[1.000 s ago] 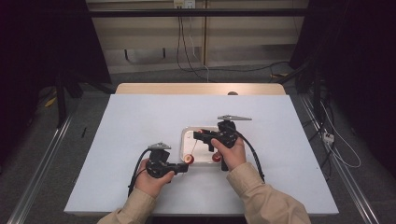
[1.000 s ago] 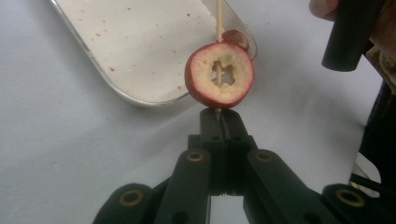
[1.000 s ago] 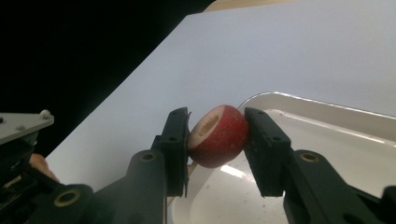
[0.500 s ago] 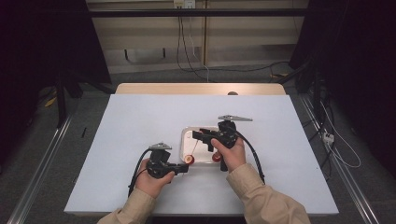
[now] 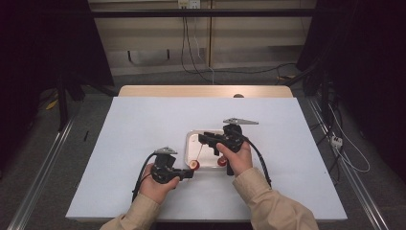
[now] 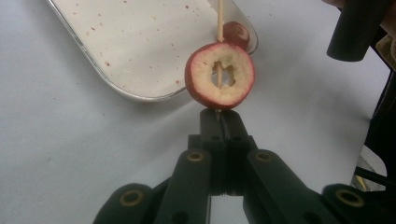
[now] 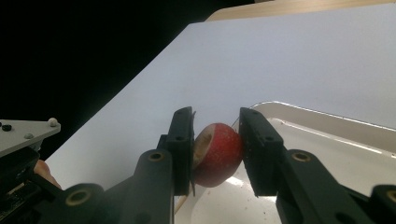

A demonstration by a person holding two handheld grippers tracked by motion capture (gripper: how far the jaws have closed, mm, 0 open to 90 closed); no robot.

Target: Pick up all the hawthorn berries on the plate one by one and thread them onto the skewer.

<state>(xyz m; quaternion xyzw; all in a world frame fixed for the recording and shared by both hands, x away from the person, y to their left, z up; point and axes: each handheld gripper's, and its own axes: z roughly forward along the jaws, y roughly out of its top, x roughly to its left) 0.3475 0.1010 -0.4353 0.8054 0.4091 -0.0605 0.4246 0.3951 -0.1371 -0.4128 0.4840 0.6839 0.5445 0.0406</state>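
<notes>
Now left tongs point(image 6: 219, 116) pinch a thin wooden skewer point(image 6: 219, 21); right tongs point(image 7: 215, 140) clamp a glossy red fruit point(image 7: 217, 154).

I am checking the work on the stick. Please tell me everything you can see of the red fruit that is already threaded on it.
The red fruit is a small round piece with red skin and pale flesh. Its cut face shows a cored hole in the middle, and the thin wooden skewer passes through that hole. It hangs just above the white table, beside the near corner of the tray. The left claw, shut, pinches the skewer's end just below it.
</notes>
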